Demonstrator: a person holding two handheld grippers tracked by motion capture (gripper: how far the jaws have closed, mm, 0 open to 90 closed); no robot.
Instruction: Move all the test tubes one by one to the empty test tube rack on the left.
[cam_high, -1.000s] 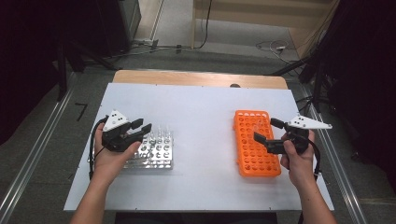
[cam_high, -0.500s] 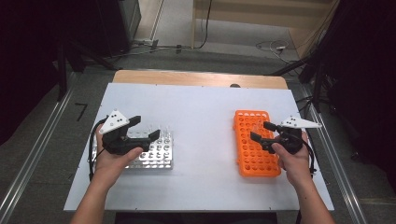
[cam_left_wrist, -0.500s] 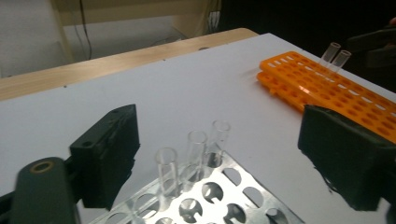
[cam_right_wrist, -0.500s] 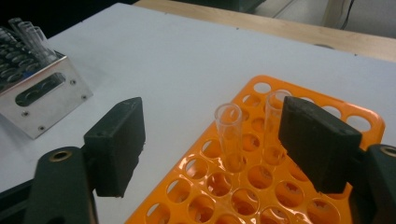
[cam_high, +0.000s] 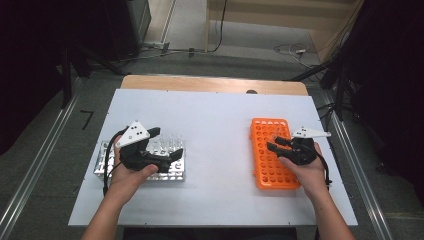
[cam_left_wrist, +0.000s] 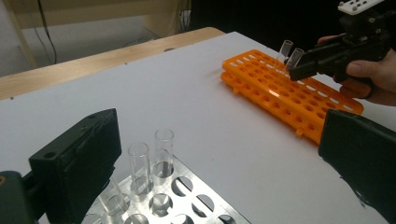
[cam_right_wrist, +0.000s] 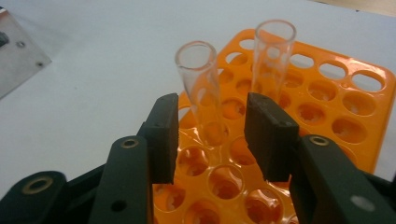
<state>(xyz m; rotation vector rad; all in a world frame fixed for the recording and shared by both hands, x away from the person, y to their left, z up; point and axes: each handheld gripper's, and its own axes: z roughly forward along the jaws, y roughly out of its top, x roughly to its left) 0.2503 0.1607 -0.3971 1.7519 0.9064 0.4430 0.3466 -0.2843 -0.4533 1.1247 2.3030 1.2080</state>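
A metal rack (cam_high: 102, 167) at the left holds several clear glass tubes (cam_left_wrist: 164, 148). My left gripper (cam_high: 169, 142) hovers over it; its jaws have just been opening and now stand wide with nothing between them (cam_left_wrist: 219, 126). At the right lies an orange rack (cam_high: 270, 172) with two upright tubes in it. My right gripper (cam_high: 275, 142) reaches down to the nearer tube (cam_right_wrist: 198, 84). Its jaws have just been closing and stand on either side of this tube, with a gap left at one pad. The second tube (cam_right_wrist: 273, 56) stands just behind.
The white tabletop (cam_high: 220, 130) lies bare between the two racks. A wooden strip (cam_high: 210, 82) runs along its far edge, and metal rails flank the table. From the left gripper view, the right gripper (cam_left_wrist: 303, 63) and its hand show over the orange rack (cam_left_wrist: 280, 93).
My left gripper's jaws went from nearly closed to wide open above the metal rack. My right gripper sank toward the orange rack and its jaws narrowed around a tube.
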